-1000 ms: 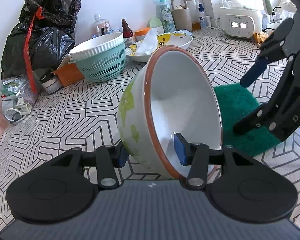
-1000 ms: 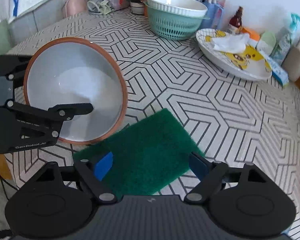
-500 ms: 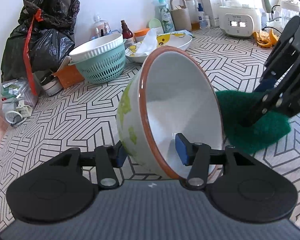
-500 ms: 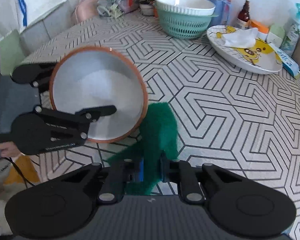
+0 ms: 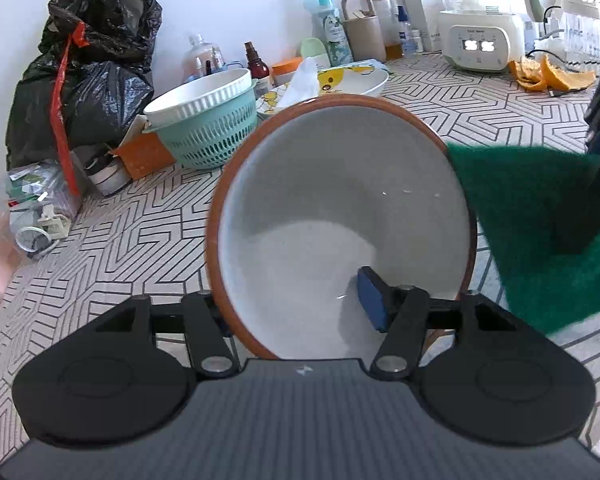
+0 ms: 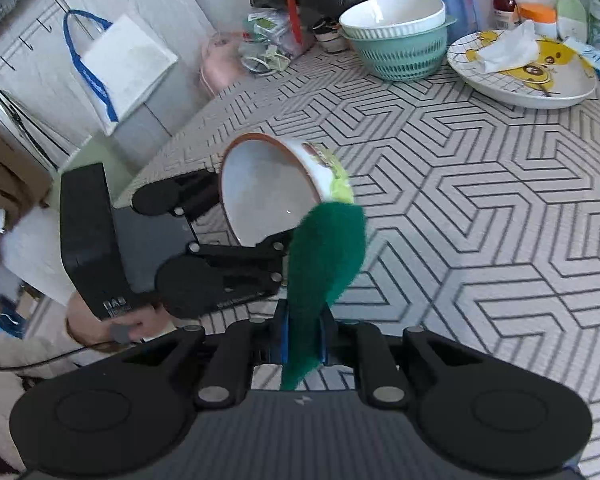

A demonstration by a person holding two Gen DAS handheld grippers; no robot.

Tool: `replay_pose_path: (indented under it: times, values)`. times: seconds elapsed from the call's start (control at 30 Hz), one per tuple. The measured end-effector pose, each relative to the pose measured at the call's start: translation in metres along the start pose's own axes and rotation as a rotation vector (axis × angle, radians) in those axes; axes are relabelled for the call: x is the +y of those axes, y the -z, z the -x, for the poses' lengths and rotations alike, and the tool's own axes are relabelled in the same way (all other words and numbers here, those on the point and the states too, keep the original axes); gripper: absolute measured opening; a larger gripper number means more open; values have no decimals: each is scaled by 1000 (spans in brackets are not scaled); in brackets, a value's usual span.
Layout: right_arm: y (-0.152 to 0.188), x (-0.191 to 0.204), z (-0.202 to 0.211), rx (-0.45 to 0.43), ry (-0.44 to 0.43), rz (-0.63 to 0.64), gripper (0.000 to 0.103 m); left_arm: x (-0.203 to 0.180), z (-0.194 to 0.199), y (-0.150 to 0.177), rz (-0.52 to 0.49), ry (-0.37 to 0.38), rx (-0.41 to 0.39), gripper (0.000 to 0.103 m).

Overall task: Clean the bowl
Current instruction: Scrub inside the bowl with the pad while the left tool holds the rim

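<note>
A bowl (image 5: 340, 216) with an orange rim, white inside and green pattern outside is tilted on its side above the patterned table (image 5: 112, 248). My left gripper (image 5: 296, 308) is shut on the bowl's rim, one blue pad (image 5: 370, 298) inside and the other finger hidden behind the wall. From the right wrist view the bowl (image 6: 268, 196) and left gripper (image 6: 252, 208) sit just ahead. My right gripper (image 6: 304, 344) is shut on a green scouring pad (image 6: 324, 256), which hangs in the air with its far end at the bowl's lower rim. In the left wrist view the scouring pad (image 5: 540, 220) hangs beside the bowl's right edge.
A teal colander holding a white bowl (image 5: 208, 128), a cartoon plate with tissue (image 6: 528, 68), bottles and black rubbish bags (image 5: 84, 72) line the table's far side. Orange peel (image 5: 552, 76) lies by a white appliance (image 5: 476, 44). A person's hand (image 6: 132, 324) holds the left gripper past the table edge.
My right gripper closed on the green pad lying flat on the table and lifted it up beside the bowl. The bowl's opening has turned more towards the left camera.
</note>
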State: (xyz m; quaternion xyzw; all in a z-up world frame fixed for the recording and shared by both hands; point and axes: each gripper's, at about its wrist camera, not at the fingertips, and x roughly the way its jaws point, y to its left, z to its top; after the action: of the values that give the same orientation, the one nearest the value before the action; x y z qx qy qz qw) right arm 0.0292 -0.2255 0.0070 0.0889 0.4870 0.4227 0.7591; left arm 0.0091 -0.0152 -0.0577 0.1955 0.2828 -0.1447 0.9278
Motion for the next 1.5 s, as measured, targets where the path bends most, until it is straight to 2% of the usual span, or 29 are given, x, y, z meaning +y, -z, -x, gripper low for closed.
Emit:
replay_pose_path:
  times: [0.2,0.43,0.5,0.6,0.7,0.83,0.93,1.1,1.5]
  values:
    - [3,2,-2,-4,-43,-6,14,0,3,3,-10,-8,-3,45]
    - [1,4,4,-3,-170,-5,14,-8,6,6,-52,-42,-26,44]
    - [-7,0,0,-16,-138,-26,14,-9,7,7,-39,-51,-33,43]
    - [-15,-11,-14,-17,-43,-70,14,-11,8,9,-40,-61,-42,43]
    - [-21,-16,-28,-3,65,-61,14,-14,9,10,-63,-74,-43,43]
    - [-25,-7,-34,8,148,0,15,-17,9,8,-92,-80,-41,43]
    - [-24,4,-36,-7,238,66,22,-15,9,8,-99,-64,-44,43]
    - [-21,26,-45,-18,366,187,22,-17,9,8,-133,-61,-49,43]
    - [-20,18,-43,-30,402,186,26,-21,7,4,-147,-32,-34,43]
